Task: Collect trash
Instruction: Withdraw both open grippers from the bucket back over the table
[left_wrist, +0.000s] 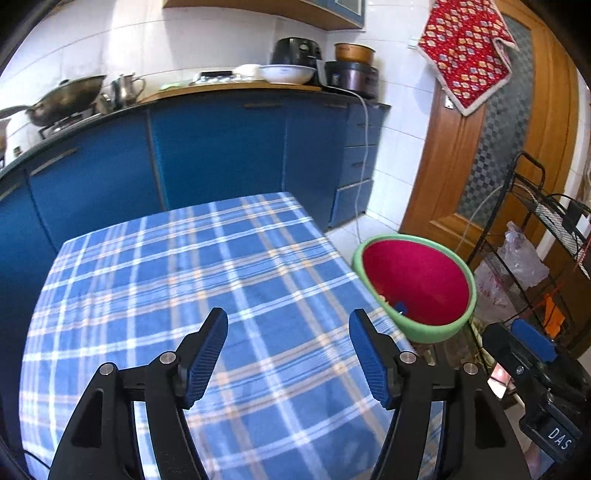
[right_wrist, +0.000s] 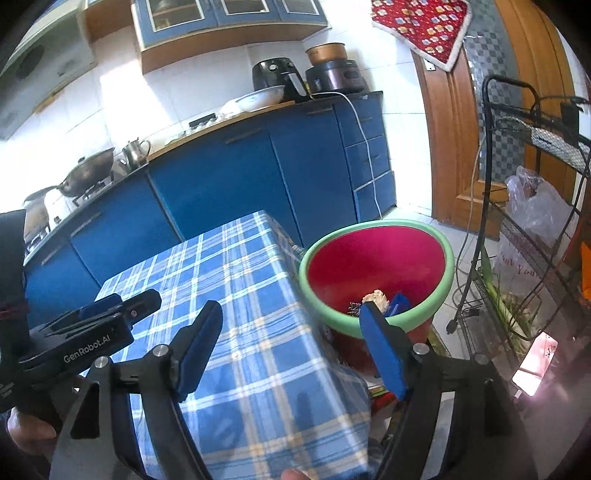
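Right hand-held gripper (right_wrist: 291, 325) (jaws apart) — trash (right_wrist: 376, 297) just beyond

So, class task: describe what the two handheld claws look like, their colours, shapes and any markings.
Both claws are black plastic frames with angular arms and silver pivot bolts. Each finger carries a ribbed blue pad. The left claw shows "GenRobot.AI" in white lettering on its body in the right wrist view; the right claw shows a white "DAS" label in the left wrist view.
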